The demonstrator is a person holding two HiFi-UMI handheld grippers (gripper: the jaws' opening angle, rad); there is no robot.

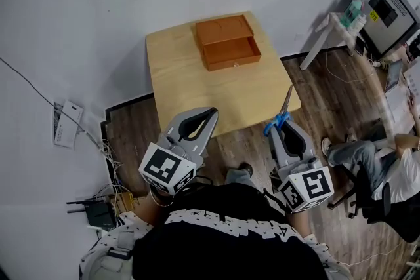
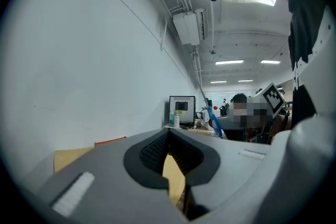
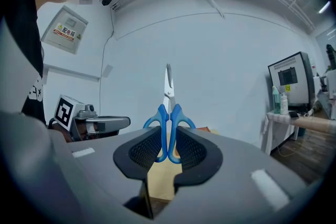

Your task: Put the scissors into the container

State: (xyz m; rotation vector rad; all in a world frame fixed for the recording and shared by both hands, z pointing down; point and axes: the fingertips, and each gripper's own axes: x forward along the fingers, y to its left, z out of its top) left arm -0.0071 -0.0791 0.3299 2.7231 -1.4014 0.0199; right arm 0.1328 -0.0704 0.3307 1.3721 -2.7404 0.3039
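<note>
The blue-handled scissors (image 1: 283, 112) stand with blades pointing away from me, held by the handles in my right gripper (image 1: 281, 124), which is shut on them just off the table's near right corner. In the right gripper view the scissors (image 3: 168, 113) rise upright from between the pads of the right gripper (image 3: 168, 140). The container, an orange-brown wooden box (image 1: 226, 42) with its drawer pulled open, sits at the far side of the light wooden table (image 1: 190, 85). My left gripper (image 1: 211, 113) hovers at the table's near edge, shut and empty (image 2: 168, 136).
A white side table (image 1: 331, 26) with bottles and a monitor (image 1: 388, 4) stand at the far right. A seated person (image 1: 374, 164) is on the right. Cables and a router (image 1: 98, 210) lie on the floor at the left, near a paper (image 1: 65, 122).
</note>
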